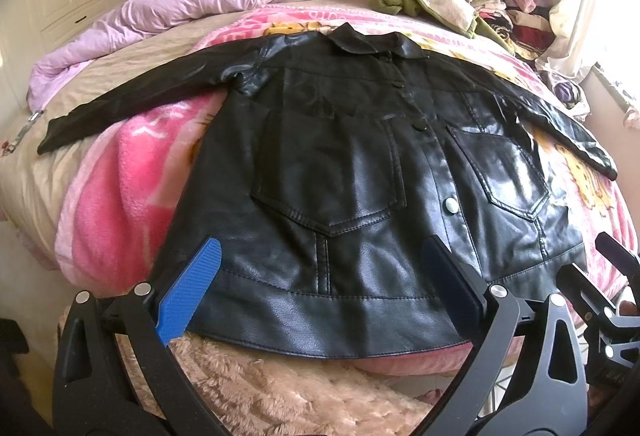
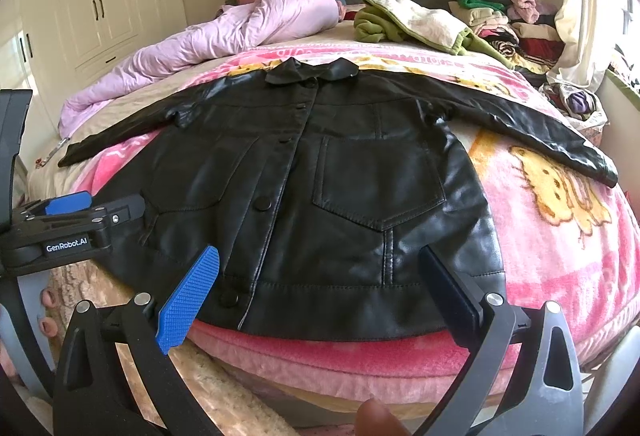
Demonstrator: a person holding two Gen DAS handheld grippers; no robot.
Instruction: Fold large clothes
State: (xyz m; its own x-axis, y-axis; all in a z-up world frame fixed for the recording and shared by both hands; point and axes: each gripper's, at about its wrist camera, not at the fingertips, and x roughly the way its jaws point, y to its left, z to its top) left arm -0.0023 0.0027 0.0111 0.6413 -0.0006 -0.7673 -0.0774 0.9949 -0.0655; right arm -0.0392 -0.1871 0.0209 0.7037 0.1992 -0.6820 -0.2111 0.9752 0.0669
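Black leather jacket (image 1: pixel 340 172) lies spread flat on pink blanket (image 1: pixel 116 196)
Left gripper (image 1: pixel 320 292) and right gripper (image 2: pixel 320 296) — both spread wide, holding nothing — hover at its hem.

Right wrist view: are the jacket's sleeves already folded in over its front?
No, the black jacket lies flat on the pink blanket with both sleeves spread straight out to the sides.

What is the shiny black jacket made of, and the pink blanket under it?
The black jacket looks like leather or faux leather: glossy highlights, stiff creases, stitched seams. The pink blanket looks like soft fleece: fuzzy, matte pile. Neither can be confirmed by sight.
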